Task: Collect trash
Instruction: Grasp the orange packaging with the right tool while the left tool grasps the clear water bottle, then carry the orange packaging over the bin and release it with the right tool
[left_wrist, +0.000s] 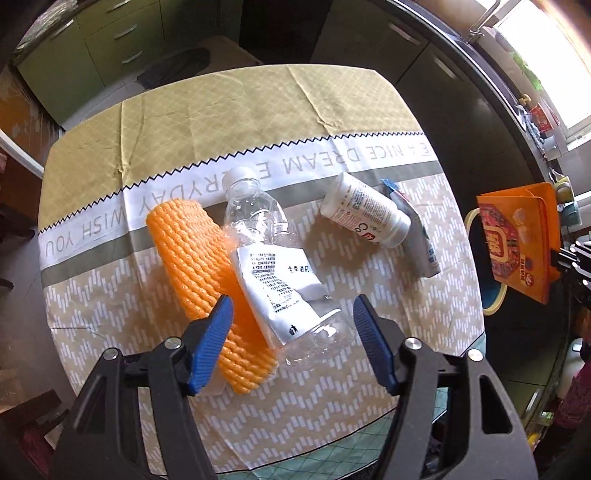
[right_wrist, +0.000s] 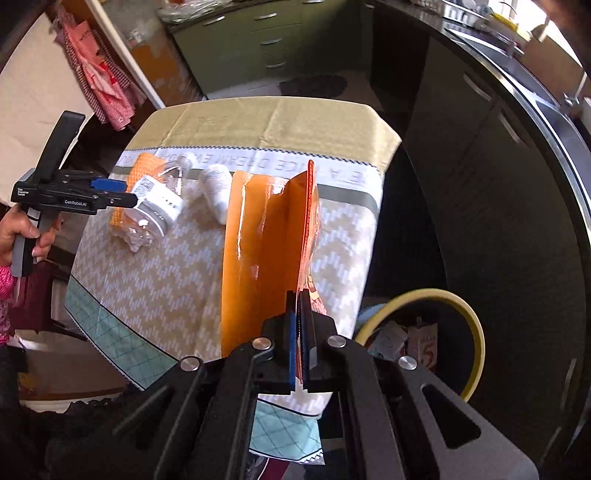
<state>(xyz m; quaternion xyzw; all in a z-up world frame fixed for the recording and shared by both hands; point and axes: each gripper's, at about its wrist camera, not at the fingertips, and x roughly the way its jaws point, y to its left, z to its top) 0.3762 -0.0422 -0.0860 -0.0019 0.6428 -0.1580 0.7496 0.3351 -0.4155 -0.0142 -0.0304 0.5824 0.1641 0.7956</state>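
Right gripper (right_wrist: 298, 306) clamped on the flat orange glossy packet (right_wrist: 266, 251), left one still empty

Left gripper (left_wrist: 293, 328) hangs spread wide over the clear crushed plastic bottle (left_wrist: 273, 266), not touching; bottle lies on the tablecloth (left_wrist: 221, 110) against the orange foam net sleeve (left_wrist: 199, 266).

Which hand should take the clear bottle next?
Left. Its tongs are open and straddle the clear bottle; the right tongs are shut on the orange packet.
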